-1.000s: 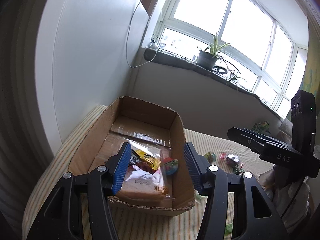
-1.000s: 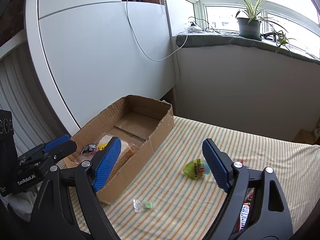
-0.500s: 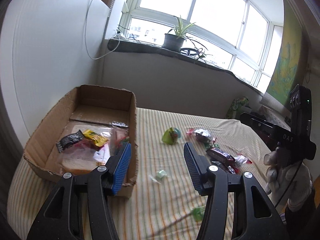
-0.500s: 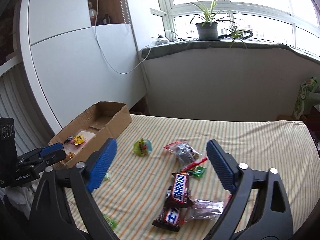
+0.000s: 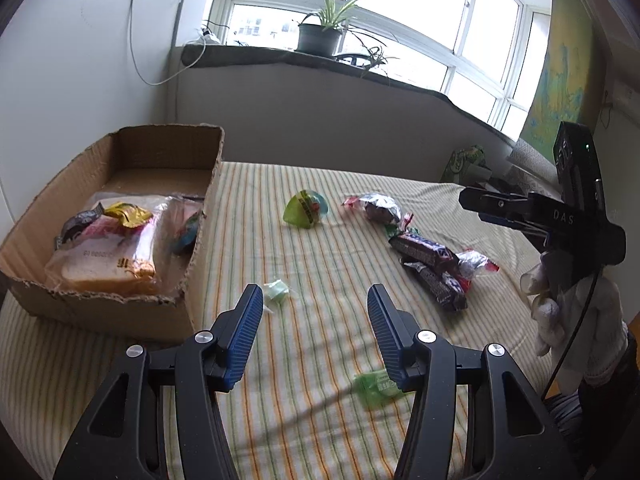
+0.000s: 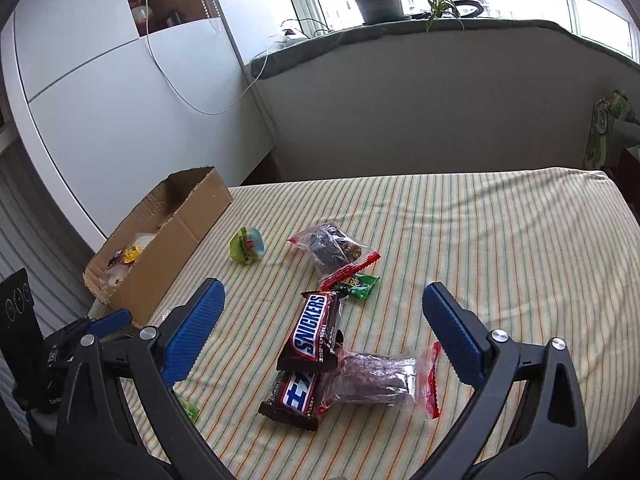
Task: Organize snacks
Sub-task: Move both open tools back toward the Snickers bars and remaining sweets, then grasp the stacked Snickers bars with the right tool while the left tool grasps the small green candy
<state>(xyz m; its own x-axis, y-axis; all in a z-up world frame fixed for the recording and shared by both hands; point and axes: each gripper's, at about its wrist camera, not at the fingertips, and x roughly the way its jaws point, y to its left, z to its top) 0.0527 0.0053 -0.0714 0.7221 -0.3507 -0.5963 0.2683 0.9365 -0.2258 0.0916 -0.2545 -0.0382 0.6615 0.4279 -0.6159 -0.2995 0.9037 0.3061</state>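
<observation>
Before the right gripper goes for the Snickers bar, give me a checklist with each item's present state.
1. Right gripper open: ok. Its jaws have just been closing a little but stand wide, nothing between the pads.
2. Snickers bar reachable from above: ok, it lies uppermost, resting on a second dark bar.
3. Bar free of neighbours: not ok. A clear-wrapped snack touches its lower end.
4. Left gripper out of the way: ok, open and empty, over bare cloth near a pale green candy.
5. Cardboard box has room: ok, its far end is bare.
6. Whether the bars cling together: cannot tell.
</observation>
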